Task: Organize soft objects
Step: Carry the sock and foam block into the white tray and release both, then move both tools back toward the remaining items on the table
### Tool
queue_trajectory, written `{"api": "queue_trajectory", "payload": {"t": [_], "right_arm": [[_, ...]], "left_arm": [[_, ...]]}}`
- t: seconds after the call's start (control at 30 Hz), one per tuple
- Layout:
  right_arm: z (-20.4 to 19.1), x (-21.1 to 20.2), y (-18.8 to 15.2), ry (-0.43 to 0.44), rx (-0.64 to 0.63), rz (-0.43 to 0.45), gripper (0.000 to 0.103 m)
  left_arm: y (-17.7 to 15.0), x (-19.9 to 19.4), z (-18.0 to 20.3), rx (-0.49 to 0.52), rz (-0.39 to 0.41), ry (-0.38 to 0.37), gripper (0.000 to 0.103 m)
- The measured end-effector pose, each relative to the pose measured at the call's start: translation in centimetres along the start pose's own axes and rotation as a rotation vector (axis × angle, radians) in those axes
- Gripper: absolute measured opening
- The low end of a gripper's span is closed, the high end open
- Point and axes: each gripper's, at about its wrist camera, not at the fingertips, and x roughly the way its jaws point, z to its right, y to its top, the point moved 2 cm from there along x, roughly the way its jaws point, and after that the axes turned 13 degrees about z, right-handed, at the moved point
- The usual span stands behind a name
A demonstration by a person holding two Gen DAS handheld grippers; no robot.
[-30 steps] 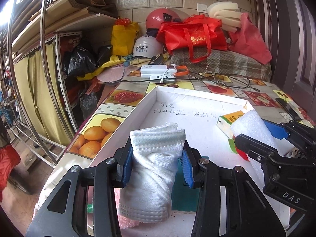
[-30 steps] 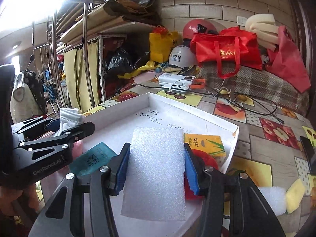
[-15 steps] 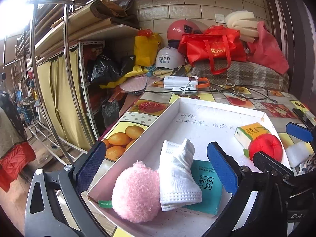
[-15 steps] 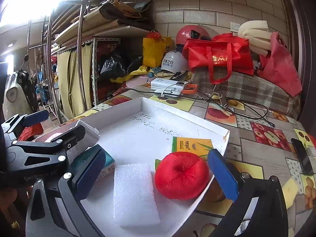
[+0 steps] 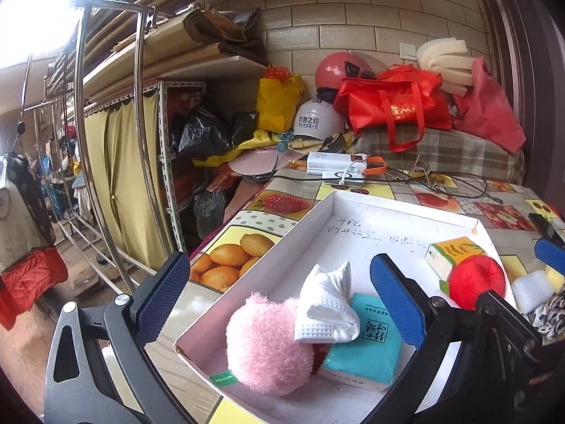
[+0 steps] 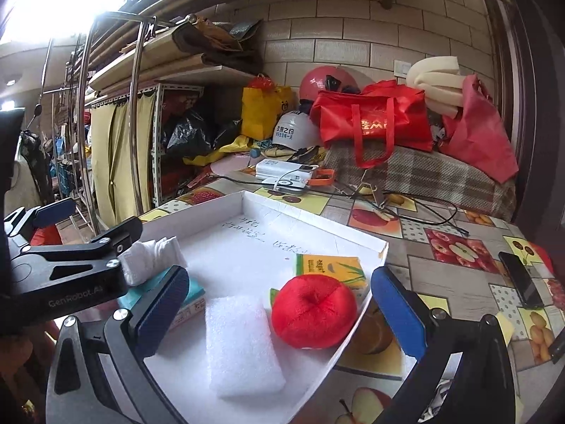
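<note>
A: White folded cloth mask [image 5: 326,309] and white foam sheet [image 6: 242,341] both just dropped into shallow white cardboard tray [image 5: 282,243]?
B: Yep. Left gripper [image 5: 279,300] and right gripper [image 6: 279,307] now wide apart, empty. Two placed; more foam waits on worktop [image 6: 455,247].

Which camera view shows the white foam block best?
The right wrist view. There the foam block lies whole and unblocked in the white box, beside the red ball. In the left wrist view, that spot in the box is hidden behind the gripper's right finger, so the block cannot be seen.
</note>
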Motion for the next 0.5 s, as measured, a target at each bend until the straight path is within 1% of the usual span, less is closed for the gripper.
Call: {"api": "queue_trajectory", "payload": {"t": [0.07,0.17,0.33,0.4,0.5], "right_arm": [[-0.7,-1.0,0.1,-0.008,-0.024,0.029,0.103],[-1.2,-2.2,0.1,0.005,-0.031,0.047,0.103],[-0.3,-3.5,0.1,0.02,0.03,0.071,0.103],[0.3,-4.1,0.0,0.018,0.06,0.072,0.103],[0.9,-5.7,-0.2,0.019,0.084,0.084,0.103]], "left_arm": [[-0.1,-0.1,-0.4,-0.024,-0.009,0.011,0.103],[-0.3,-0.5,-0.7,-0.047,-0.017,0.026,0.103],[-0.5,-1.5,0.1,-0.01,-0.014,0.035,0.103],[-0.6,-2.0,0.7,0.001,-0.021,0.025,0.103],[-0.9,-3.2,1.2,-0.011,-0.03,-0.004,0.103]]}}
